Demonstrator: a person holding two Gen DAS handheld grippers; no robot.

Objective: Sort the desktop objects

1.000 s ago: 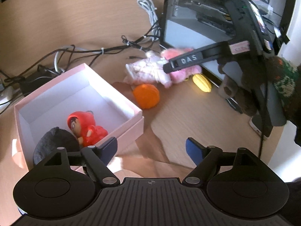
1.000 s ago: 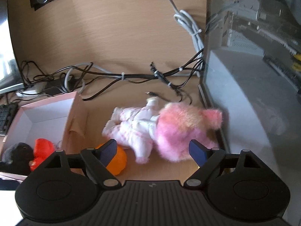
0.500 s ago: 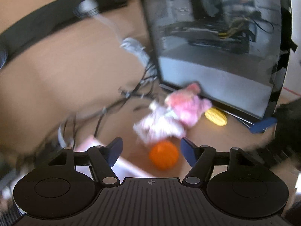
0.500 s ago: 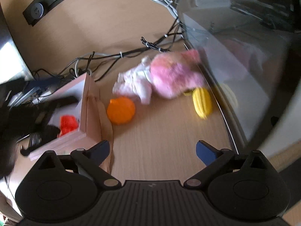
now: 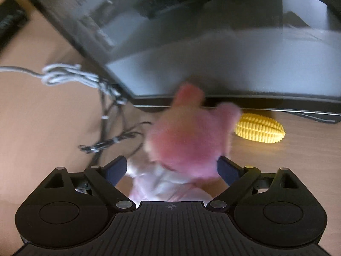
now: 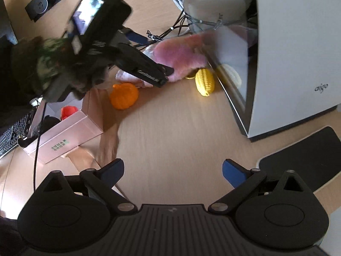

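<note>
A pink plush doll (image 5: 187,140) in a white dress lies against the computer case, blurred in the left wrist view. My left gripper (image 5: 171,164) is open, one blue fingertip on each side of the doll, close to it. The right wrist view shows the left gripper (image 6: 156,56) over the doll (image 6: 181,55), held by a hand in a dark patterned sleeve. A yellow corn toy (image 6: 204,81) and an orange ball (image 6: 123,95) lie beside the doll. The pink box (image 6: 64,136) holds a red figure (image 6: 68,111). My right gripper (image 6: 172,168) is open over bare desk.
A computer case (image 6: 287,53) with a glass side stands at the right, tight behind the doll. Bundled cables (image 5: 106,111) run along the desk's back. A keyboard (image 6: 10,136) sits at the far left, and a black pad (image 6: 302,153) lies at the right front.
My left gripper swung from above the box over to the doll and now straddles it. My right gripper pulled back from the doll toward the desk's front.
</note>
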